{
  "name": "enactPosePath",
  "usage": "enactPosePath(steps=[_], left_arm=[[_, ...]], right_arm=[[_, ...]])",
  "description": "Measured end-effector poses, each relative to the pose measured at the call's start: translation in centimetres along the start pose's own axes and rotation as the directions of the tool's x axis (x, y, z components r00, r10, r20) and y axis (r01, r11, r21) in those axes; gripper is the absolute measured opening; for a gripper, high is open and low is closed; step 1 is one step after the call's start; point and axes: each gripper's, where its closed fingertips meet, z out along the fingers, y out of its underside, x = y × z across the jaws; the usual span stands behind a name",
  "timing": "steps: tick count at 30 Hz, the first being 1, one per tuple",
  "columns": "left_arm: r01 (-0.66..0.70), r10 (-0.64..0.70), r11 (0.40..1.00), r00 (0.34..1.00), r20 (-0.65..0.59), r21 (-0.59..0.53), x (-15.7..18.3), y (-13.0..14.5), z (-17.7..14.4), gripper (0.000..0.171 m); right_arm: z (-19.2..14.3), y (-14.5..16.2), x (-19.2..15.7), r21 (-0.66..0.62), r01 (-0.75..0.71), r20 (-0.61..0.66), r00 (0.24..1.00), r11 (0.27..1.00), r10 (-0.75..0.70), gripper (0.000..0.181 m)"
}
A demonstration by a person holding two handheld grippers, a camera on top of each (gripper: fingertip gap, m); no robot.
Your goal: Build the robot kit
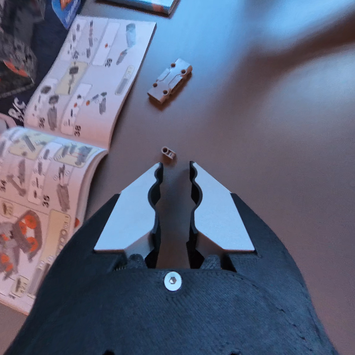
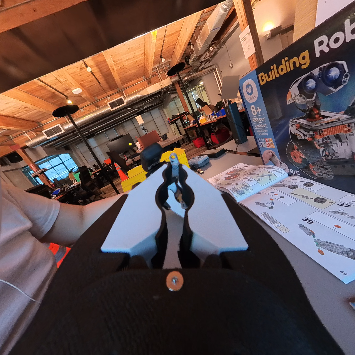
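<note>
In the left wrist view my left gripper [image 1: 176, 165] is open and empty, low over the grey table [image 1: 249, 153]. A small grey tubular connector piece [image 1: 168, 154] lies on the table just beyond the left fingertip. A larger grey block with four holes [image 1: 169, 81] lies farther ahead. In the right wrist view my right gripper [image 2: 175, 167] is shut on a small grey building-piece assembly [image 2: 174, 166] whose rounded end with a hole sticks out past the fingertips. It is held up above the table. A person's arm [image 2: 80, 215] reaches in from the left.
An open instruction booklet [image 1: 63, 119] lies to the left of the left gripper; it also shows in the right wrist view [image 2: 288, 203]. A building-set box [image 2: 307, 107] stands behind it. A yellow bin [image 2: 134, 176] and another dark gripper [image 2: 151, 155] sit beyond the right gripper. Spacing between my two grippers at the tips: around 20 cm.
</note>
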Motion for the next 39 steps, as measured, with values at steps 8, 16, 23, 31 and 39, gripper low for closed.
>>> enactPosePath(steps=[8,16,23,31,39], left_arm=[[-0.162,0.163,0.987,0.985,-0.051,0.019,-0.6,-1.0,0.6,0.027],[-0.119,0.124,0.992,0.984,-0.125,0.045,0.7,-0.6,1.1,0.001],[0.011,-0.012,1.0,0.998,-0.06,-0.012,0.8,0.0,0.3,0.01],[0.241,-0.241,0.97,0.967,-0.084,-0.01,0.6,-1.3,1.2,0.036],[0.331,-0.331,0.944,0.94,0.087,0.014,0.6,-1.1,1.3,0.023]], right_arm=[[0.1,0.5,0.2,-0.018,-0.027,0.007,1.0,0.999,0.027,0.006],[0.2,0.8,0.6,-0.034,-0.057,0.01,0.998,0.998,0.057,0.006],[0.2,1.0,0.5,-0.045,-0.056,0.013,0.998,0.997,0.057,0.006],[0.2,1.2,0.7,-0.054,-0.042,0.0,0.999,0.998,0.042,0.006],[0.0,0.8,0.4,-0.064,0.0,-0.005,1.0,0.998,0.0,0.006]])
